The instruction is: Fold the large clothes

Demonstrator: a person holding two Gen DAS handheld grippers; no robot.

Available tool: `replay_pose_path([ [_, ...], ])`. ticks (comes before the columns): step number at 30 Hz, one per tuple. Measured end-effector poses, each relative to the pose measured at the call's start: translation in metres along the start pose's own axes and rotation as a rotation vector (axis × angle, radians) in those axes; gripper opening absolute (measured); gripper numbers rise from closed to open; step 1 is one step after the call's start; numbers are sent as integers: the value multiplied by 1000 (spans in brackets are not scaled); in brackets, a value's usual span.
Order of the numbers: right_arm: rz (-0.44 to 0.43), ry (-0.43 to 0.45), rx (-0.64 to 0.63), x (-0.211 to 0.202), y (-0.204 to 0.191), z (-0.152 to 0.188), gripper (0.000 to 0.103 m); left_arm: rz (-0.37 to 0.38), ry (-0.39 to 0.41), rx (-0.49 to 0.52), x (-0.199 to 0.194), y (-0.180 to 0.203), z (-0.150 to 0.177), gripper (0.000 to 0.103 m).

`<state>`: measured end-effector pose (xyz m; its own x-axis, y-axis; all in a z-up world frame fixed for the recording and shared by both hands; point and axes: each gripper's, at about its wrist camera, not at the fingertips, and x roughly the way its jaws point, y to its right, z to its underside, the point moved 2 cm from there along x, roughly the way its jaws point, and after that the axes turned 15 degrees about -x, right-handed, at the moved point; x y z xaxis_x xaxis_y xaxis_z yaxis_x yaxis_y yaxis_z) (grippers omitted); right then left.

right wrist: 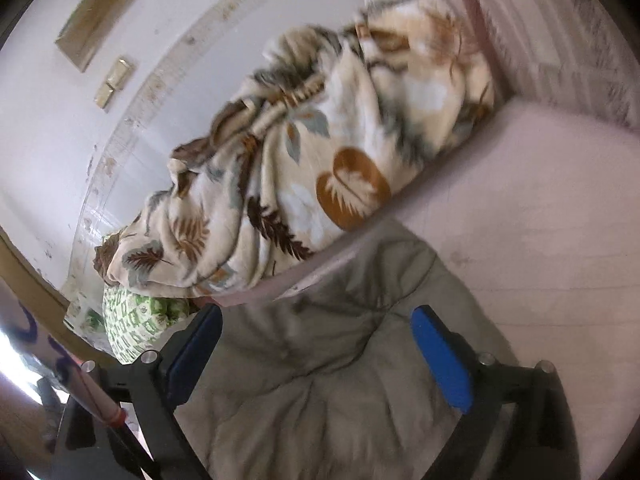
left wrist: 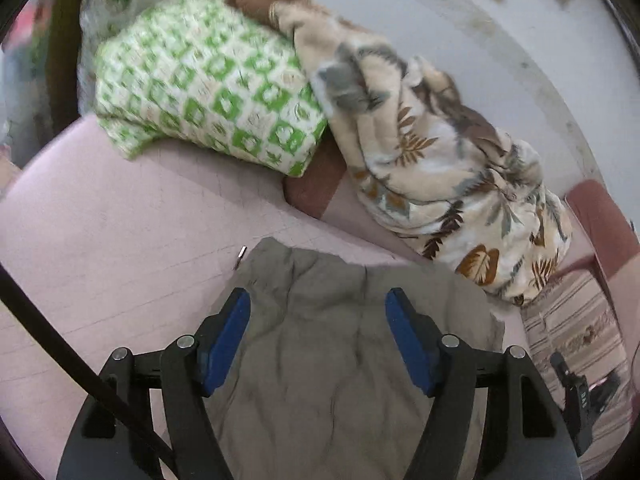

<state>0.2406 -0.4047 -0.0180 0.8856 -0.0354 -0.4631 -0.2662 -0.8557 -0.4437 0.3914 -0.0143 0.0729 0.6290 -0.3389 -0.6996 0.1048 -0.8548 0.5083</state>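
A grey-olive quilted garment (left wrist: 340,340) lies on the pink bed sheet (left wrist: 120,220), wrinkled, its far edge toward the pillow. My left gripper (left wrist: 318,300) is open above it, blue pads spread wide, nothing between them. The same garment shows in the right wrist view (right wrist: 320,368). My right gripper (right wrist: 316,316) is open over it too, blue pads apart, holding nothing. The garment's near part is hidden under both grippers.
A green-and-white patterned pillow (left wrist: 208,88) lies at the bed's far left. A cream leaf-print blanket (left wrist: 440,168) is bunched along the white wall (left wrist: 500,40), also in the right wrist view (right wrist: 320,152). A striped cloth (left wrist: 572,332) lies at right.
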Motion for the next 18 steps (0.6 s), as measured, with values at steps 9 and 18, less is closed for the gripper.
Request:
replay_pose_path([
  [9,8,-140,-327,-19,-106,36,64,-151,88,-1,-66,-70,122,79],
  [18,181,-271,-571,106,-188,51,60,-233,122,20,-35,-113,117,79],
])
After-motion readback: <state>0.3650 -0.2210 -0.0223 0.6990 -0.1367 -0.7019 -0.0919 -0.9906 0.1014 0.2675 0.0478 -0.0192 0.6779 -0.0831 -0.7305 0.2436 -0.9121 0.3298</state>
